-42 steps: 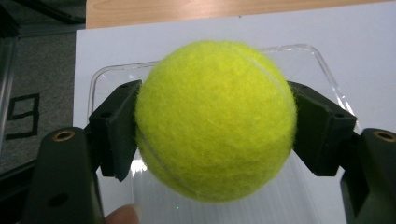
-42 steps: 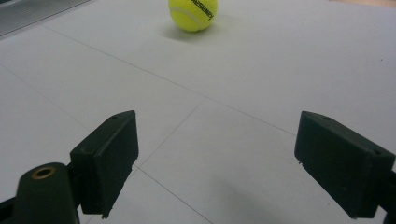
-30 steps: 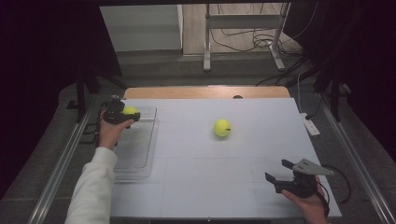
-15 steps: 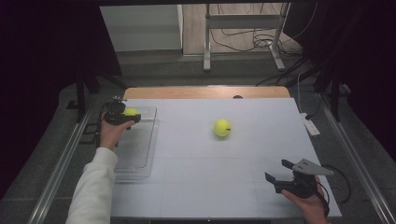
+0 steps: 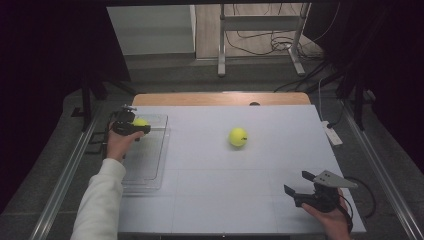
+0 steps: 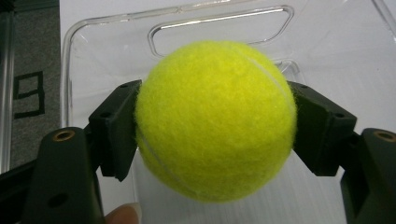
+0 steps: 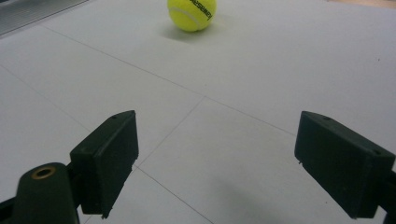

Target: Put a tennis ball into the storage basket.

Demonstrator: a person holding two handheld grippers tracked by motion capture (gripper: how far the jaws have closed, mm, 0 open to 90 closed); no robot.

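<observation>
Up at the left side of the bench point(image 5: 210, 200), the left hand-held gripper point(image 5: 134, 126) is clamped on a yellow tennis ball point(image 6: 215, 120); in the left gripper view both black pads press against the ball's sides, and the ball hangs over the clear plastic tray point(image 6: 224, 21), near the tray's far end with its slotted handle cut-out. From the high view that held ball point(image 5: 140, 122) sits above the far part of the tray point(image 5: 150, 165), which lies along the bench's left edge, and the person's left hand point(image 5: 119, 144) with its white sleeve point(image 5: 100, 200) reaches up to it from the bottom. Well apart from all this, at the near right corner of the bench, the right hand-held gripper point(image 5: 297, 184) rests low in the person's right hand point(image 5: 327, 220) with its jaws spread wide and nothing between them; the right gripper view shows bare white surface between the two pads. A second tennis ball point(image 5: 238, 137) lies loose on the bench near its middle, ahead of the right hand-held gripper point(image 7: 215, 163), with black lettering visible on that second ball point(image 7: 192, 14) and a small shadow beside it
</observation>
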